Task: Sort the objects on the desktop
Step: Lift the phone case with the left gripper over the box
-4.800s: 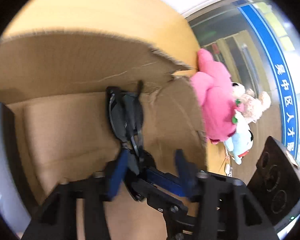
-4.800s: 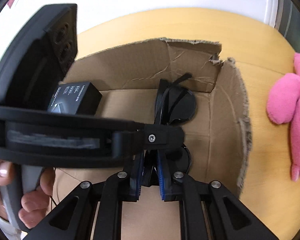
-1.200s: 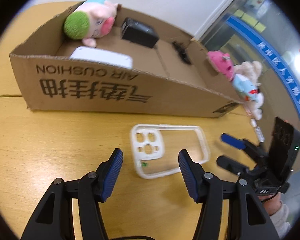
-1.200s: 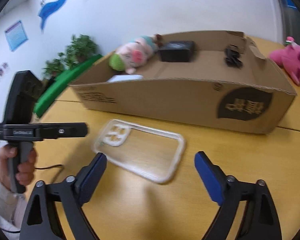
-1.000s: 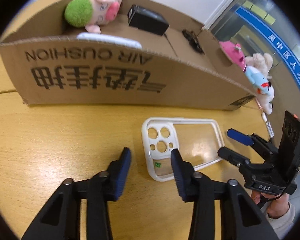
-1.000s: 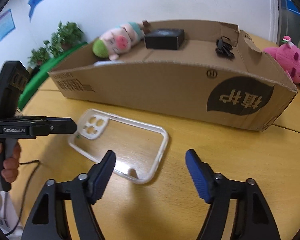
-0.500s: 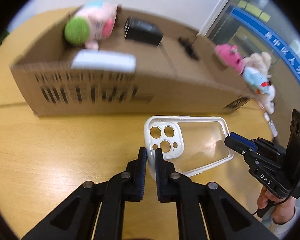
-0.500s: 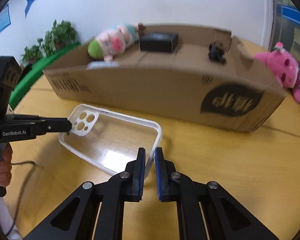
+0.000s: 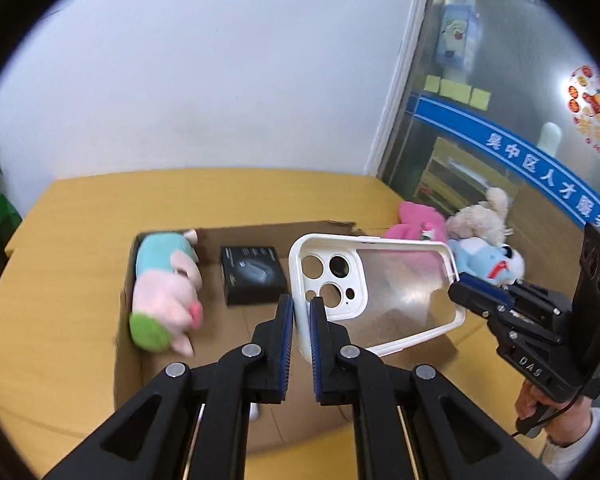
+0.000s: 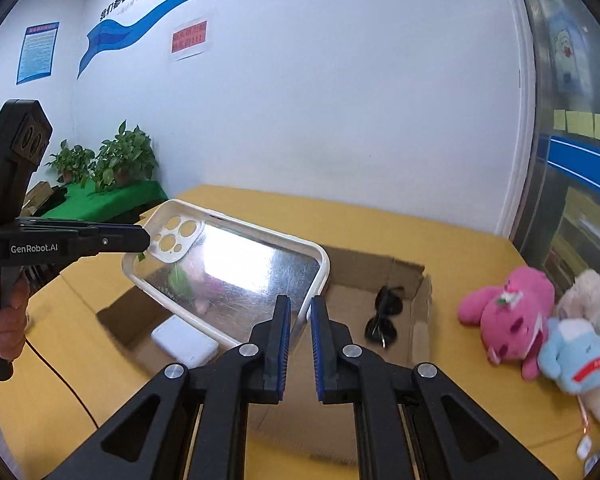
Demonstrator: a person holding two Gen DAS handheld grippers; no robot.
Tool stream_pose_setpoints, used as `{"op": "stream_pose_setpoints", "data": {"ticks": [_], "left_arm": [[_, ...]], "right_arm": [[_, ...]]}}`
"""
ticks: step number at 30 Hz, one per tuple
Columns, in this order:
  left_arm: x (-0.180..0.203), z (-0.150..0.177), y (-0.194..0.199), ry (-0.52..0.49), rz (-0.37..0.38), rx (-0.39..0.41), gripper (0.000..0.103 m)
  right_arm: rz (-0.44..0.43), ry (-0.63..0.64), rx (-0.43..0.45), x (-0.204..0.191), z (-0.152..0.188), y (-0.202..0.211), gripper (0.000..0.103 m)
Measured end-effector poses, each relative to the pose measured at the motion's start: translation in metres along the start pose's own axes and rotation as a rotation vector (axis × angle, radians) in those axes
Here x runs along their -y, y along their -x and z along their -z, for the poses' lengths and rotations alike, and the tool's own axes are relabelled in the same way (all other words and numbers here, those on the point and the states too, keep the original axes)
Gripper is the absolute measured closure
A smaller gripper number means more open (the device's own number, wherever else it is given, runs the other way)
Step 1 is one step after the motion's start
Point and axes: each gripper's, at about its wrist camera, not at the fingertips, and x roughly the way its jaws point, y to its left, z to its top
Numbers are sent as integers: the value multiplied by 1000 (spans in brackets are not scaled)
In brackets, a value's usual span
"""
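A clear phone case with a white rim [image 9: 380, 292] is held in the air above the open cardboard box [image 9: 128, 328]. My left gripper [image 9: 301, 320] is shut on its camera-hole end. My right gripper [image 10: 300, 320] is shut on the opposite end of the case [image 10: 236, 268]. In the left wrist view the right gripper [image 9: 466, 290] shows at the case's far edge. In the right wrist view the left gripper [image 10: 144, 238] shows at the case's near-left corner.
The box holds a pink and green pig plush [image 9: 164, 292], a black carton [image 9: 252, 274], black sunglasses [image 10: 384, 312] and a white flat item [image 10: 184, 342]. A pink plush [image 10: 508, 312], a blue plush [image 10: 572, 356] and a beige plush [image 9: 480, 216] lie on the wooden table [image 10: 380, 220] to the right.
Both grippers closed on the phone case where it lay on the table in front of the box, then lifted it together up over the box.
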Motion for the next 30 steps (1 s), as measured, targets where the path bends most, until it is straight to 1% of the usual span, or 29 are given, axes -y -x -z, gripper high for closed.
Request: {"op": "stream_pose_setpoints", "data": {"ticks": [2, 3, 5, 6, 7, 8, 9, 12, 14, 16, 19, 21, 23, 26, 29, 30], "left_arm": [[-7, -12, -23, -8, -11, -40, 95], [-12, -16, -36, -4, -16, -63, 95], [-28, -21, -68, 26, -13, -133, 95], [-32, -20, -80, 34, -16, -156, 95], [-39, -19, -98, 44, -25, -196, 95], [-45, -14, -110, 55, -29, -228, 95], [-50, -8, -130, 68, -42, -281, 95], [-65, 8, -171, 92, -80, -399, 96], [-72, 18, -195, 112, -102, -461, 96], [-78, 27, -210, 131, -126, -511, 96], [-83, 37, -226, 136, -161, -570, 96], [-84, 42, -232, 127, -170, -602, 96], [-84, 46, -234, 120, -178, -622, 96], [-86, 45, -234, 127, -184, -631, 96], [-88, 47, -231, 144, -182, -639, 96], [-87, 48, -228, 153, -168, -643, 95]], "right_arm": [[-6, 1, -28, 10, -15, -26, 94], [-7, 3, -40, 12, -16, -34, 94], [-34, -3, -103, 22, -22, -66, 94], [-46, -9, -134, 25, -22, -81, 94], [-64, -19, -179, 31, -20, -102, 94], [-77, -27, -214, 34, -16, -118, 94], [-84, -33, -260, 37, -10, -139, 94], [-94, -37, -373, 39, 4, -183, 94], [-90, -49, -444, 43, 13, -210, 94], [-113, -98, -516, 48, 20, -234, 94], [-147, -139, -606, 51, 33, -258, 94], [-137, -124, -661, 46, 40, -270, 94], [-134, -124, -693, 44, 47, -277, 94], [-135, -143, -731, 43, 55, -284, 94], [-128, -147, -732, 41, 57, -284, 94], [-126, -146, -732, 40, 56, -283, 93]]}}
